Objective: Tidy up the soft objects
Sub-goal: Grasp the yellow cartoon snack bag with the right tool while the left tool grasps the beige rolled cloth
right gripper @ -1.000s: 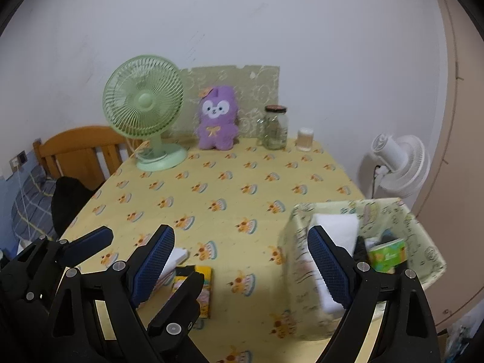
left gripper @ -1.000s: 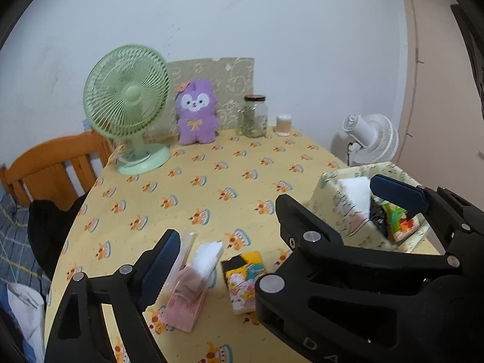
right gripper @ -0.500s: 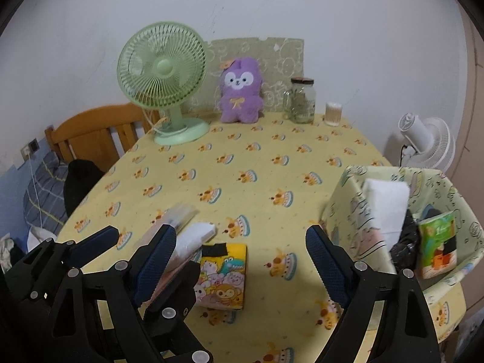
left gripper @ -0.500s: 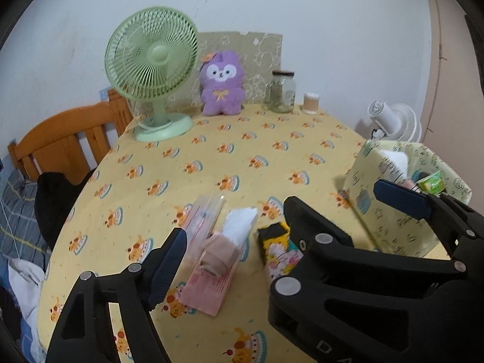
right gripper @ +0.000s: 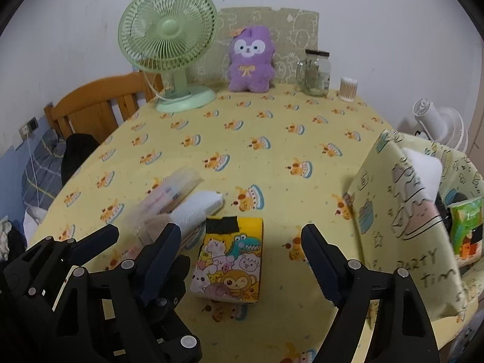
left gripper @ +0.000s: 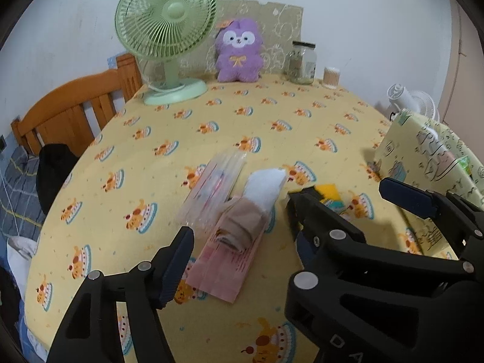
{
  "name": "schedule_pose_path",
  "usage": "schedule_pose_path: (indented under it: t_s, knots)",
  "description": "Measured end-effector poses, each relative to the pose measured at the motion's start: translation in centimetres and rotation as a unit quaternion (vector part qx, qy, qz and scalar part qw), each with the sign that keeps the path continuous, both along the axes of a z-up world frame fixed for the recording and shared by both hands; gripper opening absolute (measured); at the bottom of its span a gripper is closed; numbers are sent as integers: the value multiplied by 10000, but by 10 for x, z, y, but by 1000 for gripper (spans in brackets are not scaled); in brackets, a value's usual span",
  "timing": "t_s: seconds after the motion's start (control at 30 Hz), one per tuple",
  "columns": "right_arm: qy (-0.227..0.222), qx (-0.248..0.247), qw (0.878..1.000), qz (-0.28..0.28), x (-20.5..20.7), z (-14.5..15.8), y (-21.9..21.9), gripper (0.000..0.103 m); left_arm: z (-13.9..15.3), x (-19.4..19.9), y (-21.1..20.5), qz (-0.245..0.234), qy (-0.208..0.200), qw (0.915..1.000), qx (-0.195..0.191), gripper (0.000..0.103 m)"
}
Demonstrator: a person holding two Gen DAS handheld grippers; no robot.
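My left gripper (left gripper: 239, 217) hovers over a pink tissue pack (left gripper: 230, 272) with a brown and white soft bundle (left gripper: 260, 193) lying on it. Its jaws are closing; the pack shows between them, untouched. A clear plastic pack (left gripper: 217, 181) lies just left of it. My right gripper (right gripper: 242, 230) hangs above a yellow cartoon-print pack (right gripper: 230, 260). Those jaws are closing too, with the pads clear of the pack. A patterned fabric basket (right gripper: 393, 211) at the right holds a white soft item (right gripper: 423, 169) and a green pack (right gripper: 464, 220).
At the back of the yellow tablecloth (left gripper: 272, 127) stand a green fan (left gripper: 166, 30), a purple plush (left gripper: 239, 51), a glass jar (left gripper: 302, 63) and a cotton swab tub (left gripper: 331, 77). A wooden chair (left gripper: 72, 112) is at the left, a white fan (right gripper: 438, 127) beyond the basket.
Both grippers have sunk toward the table and tipped downward, so the packs now lie between their fingers in view. Both pairs of jaws have narrowed.
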State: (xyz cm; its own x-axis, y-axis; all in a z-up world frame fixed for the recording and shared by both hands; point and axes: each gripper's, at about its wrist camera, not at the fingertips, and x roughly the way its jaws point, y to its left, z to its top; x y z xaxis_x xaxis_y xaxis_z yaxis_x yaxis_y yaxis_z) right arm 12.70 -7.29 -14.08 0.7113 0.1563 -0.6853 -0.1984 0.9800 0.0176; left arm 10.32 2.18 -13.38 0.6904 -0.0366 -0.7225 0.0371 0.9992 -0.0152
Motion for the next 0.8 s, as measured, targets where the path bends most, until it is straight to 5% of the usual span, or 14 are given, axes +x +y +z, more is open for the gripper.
schedule_pose_path:
  t_s: [0.3, 0.5, 0.8]
  knots:
    - [366, -50, 9993, 73, 8, -23, 6, 75, -17, 5, 5, 93, 258, 9996, -2, 70]
    - [588, 90, 9982, 110, 14, -32, 5, 56, -20, 6, 5, 106, 292, 9995, 38, 69]
    - [361, 107, 9993, 49, 14, -20, -1, 50, -6, 11, -1, 210, 61, 9995, 220, 62]
